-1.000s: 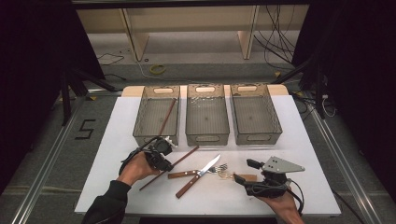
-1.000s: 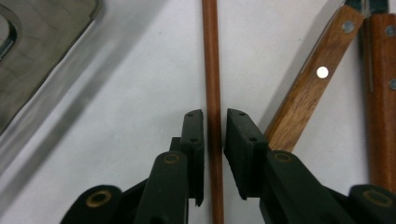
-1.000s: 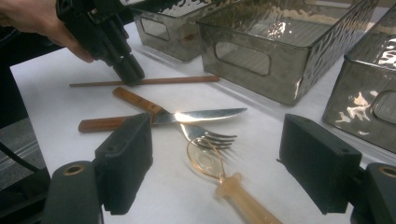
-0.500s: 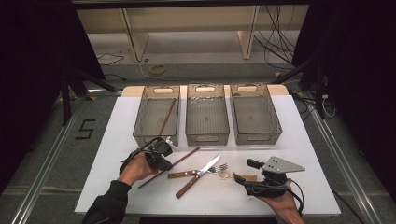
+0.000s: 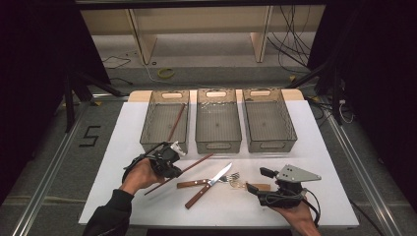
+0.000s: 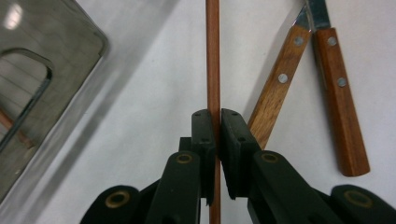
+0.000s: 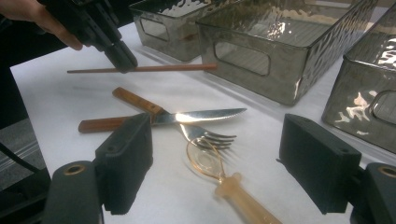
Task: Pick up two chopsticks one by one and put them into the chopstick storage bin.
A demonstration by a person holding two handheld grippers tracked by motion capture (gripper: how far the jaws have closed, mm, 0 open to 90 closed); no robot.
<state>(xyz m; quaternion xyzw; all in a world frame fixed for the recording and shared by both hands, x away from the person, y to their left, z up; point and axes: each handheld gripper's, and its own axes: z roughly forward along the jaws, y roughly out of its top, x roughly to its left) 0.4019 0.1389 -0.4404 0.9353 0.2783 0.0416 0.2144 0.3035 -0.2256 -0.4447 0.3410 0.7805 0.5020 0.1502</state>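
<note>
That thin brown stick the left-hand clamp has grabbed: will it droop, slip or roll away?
The chopstick probably stays stiff: in the right gripper view it juts out straight and level from the left gripper. It looks slim and wooden, so likely light. Its smooth round shaft might twist between the pads or roll on the white table if released.

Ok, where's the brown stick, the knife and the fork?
Chopstick (image 6: 213, 56), left gripper view, on its bare shaft above the claw.
Knife (image 7: 205, 115), right gripper view, on the middle of its shiny blade.
Fork (image 7: 210, 136), right gripper view, on the metal head near the prongs.
</note>
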